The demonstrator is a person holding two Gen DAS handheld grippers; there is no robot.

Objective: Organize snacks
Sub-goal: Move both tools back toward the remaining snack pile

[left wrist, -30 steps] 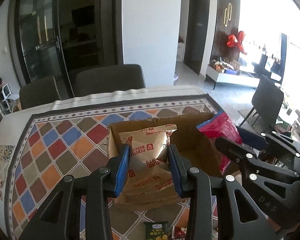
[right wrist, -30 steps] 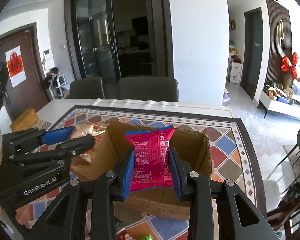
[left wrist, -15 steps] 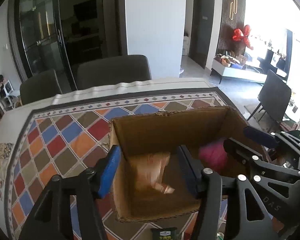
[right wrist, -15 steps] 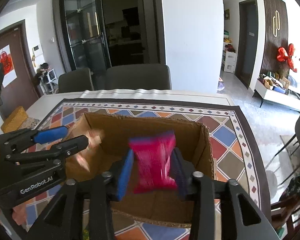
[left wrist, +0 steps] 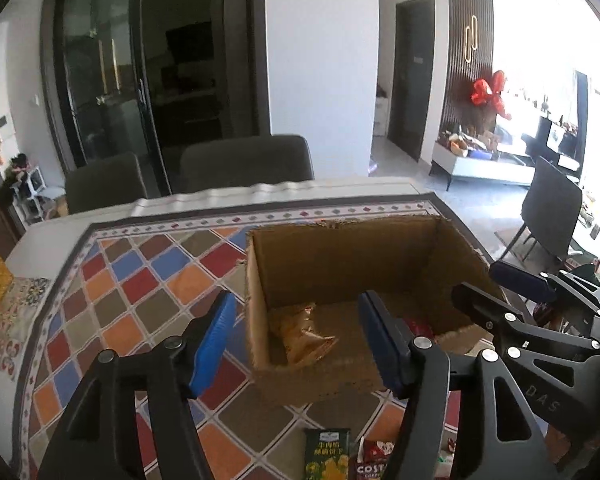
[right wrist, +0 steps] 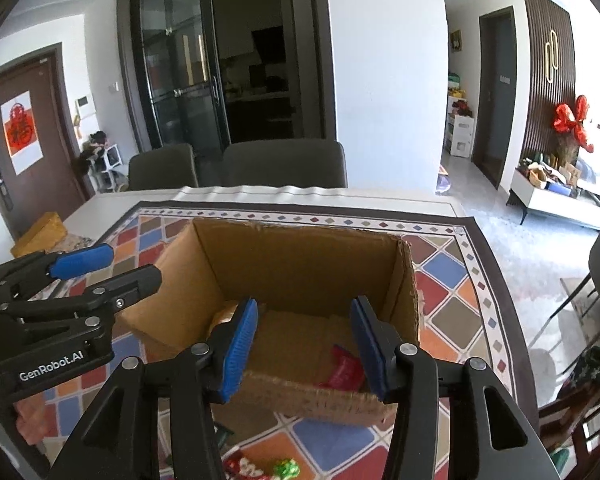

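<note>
With both pairs of blue-padded jaws having just spread and nothing between them, the left gripper (left wrist: 296, 340) and right gripper (right wrist: 304, 344) hover empty over the near rim of the open brown cardboard box (right wrist: 300, 264). A tan biscuit packet (left wrist: 304, 332) and a red snack pouch (right wrist: 344, 368) lie on its floor. Left to do, I'd judge: the green packet (left wrist: 326, 456) and red-white sachet (left wrist: 374, 460) on the patterned tablecloth (left wrist: 132, 280) just before the box.

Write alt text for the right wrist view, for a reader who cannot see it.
The right gripper hangs open over an open cardboard box on a colourful diamond-patterned tablecloth, with a red snack packet lying on the box floor below it. The left gripper, also open, reaches in from the left edge. Two dark chairs stand behind the table.
</note>
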